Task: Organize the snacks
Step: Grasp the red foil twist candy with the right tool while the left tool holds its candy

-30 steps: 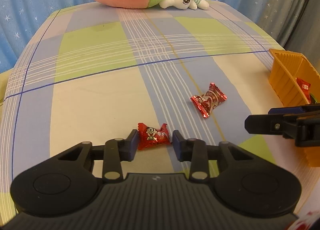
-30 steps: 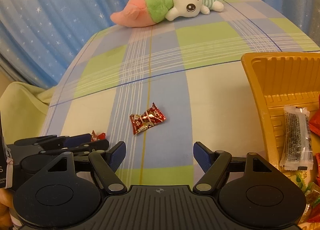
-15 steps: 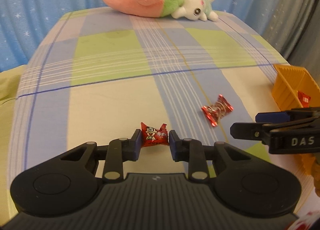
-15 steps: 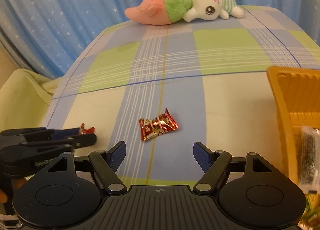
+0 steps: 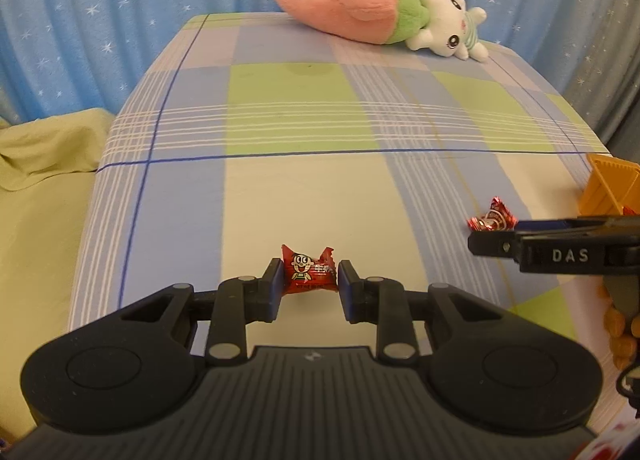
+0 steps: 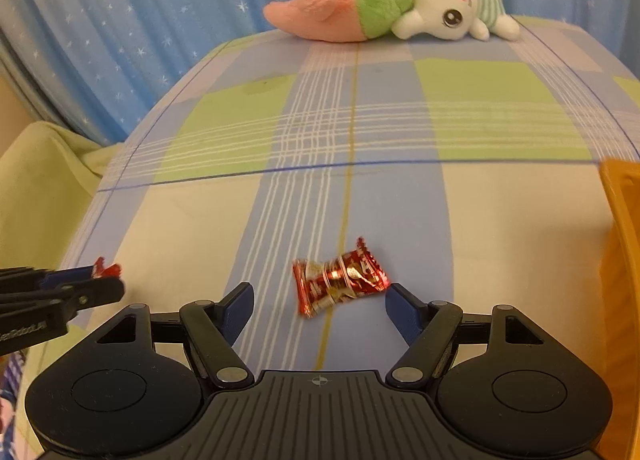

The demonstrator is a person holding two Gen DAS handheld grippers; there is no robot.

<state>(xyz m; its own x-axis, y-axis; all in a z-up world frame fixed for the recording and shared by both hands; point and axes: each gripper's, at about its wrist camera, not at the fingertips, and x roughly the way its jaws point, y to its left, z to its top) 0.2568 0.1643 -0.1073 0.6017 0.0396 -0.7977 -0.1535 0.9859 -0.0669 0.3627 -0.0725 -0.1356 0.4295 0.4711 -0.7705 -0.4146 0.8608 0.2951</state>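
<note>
The left gripper (image 5: 308, 279) is clamped on a red candy (image 5: 307, 273), held across its padded middle. The right gripper (image 6: 320, 298), tilted down at the checked cloth (image 6: 500, 220), is closing with a foil candy (image 6: 340, 276) between its 2 jaws, untouched. Both sweets look light, crinkly and slippery; take the body, not the twisted ends.

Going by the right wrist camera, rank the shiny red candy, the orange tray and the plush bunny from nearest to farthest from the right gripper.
From the right gripper:
1. Shiny red candy, lying just ahead between the closing jaws.
2. Orange tray, at the right edge.
3. Plush bunny, at the far end of the checked cloth.
</note>
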